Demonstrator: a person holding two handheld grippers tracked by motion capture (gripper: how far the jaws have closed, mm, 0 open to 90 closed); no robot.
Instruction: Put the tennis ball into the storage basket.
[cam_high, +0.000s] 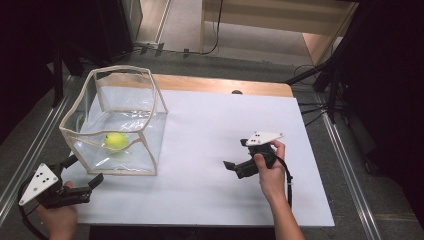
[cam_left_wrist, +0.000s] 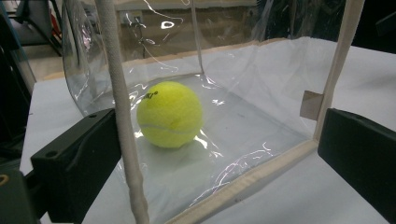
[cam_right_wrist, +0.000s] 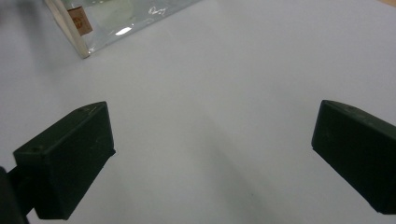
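A clear plastic box (cam_high: 120, 68) with cream edging stands open-topped at the left of the white table (cam_high: 210, 125). Inside it, on its floor, lies a yellow tennis ball (cam_high: 116, 141). My left gripper (cam_high: 86, 170) is open just off the box's near left corner. In the left gripper view its jaws straddle a cream corner edge of the box (cam_left_wrist: 119, 93), with the ball (cam_left_wrist: 170, 114) behind the clear wall. My right gripper (cam_high: 235, 153) is open over bare table at the centre right, holding nothing. In the right gripper view a corner of the box (cam_right_wrist: 70, 28) lies well beyond that gripper (cam_right_wrist: 210, 158).
A strip of wooden tabletop (cam_high: 220, 84) shows behind the white sheet. Metal rails (cam_high: 345, 165) run along both sides of the table. Dark stands and cables (cam_high: 325, 85) stand at the back right, on the floor.
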